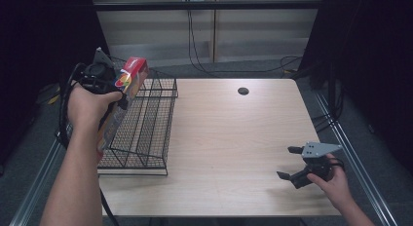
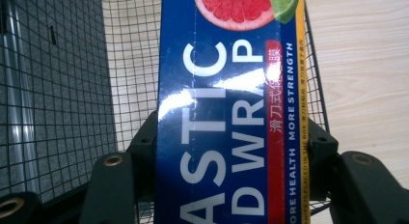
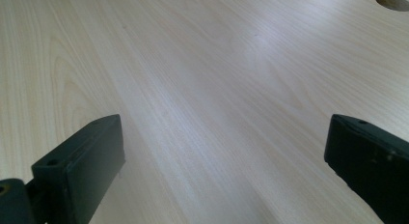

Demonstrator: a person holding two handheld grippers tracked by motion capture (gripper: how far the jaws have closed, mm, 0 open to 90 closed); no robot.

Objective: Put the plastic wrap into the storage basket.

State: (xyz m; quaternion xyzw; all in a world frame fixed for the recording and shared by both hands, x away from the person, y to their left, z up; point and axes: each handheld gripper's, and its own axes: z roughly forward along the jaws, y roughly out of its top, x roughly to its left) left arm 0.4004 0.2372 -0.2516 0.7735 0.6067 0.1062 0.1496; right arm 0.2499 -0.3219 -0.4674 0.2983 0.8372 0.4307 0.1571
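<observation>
A long blue plastic-wrap box (image 1: 127, 83) with a red end and fruit pictures is held upright-tilted over the black wire basket (image 1: 146, 133) at the table's left. My left gripper (image 1: 117, 97) is shut on this box; in the left gripper view both black jaws press the sides of the box (image 2: 231, 122), with the basket mesh (image 2: 62, 89) behind it. My right gripper (image 1: 291, 162) rests low over the table's front right, jaws wide apart with nothing between them. In the right gripper view, bare wood lies between its open jaws.
The light wooden table (image 1: 229, 138) has a round cable hole (image 1: 243, 91) near its far edge, also seen as the hole (image 3: 393, 2) in the right gripper view. Cables trail on the floor behind the table. Metal rails run along both sides.
</observation>
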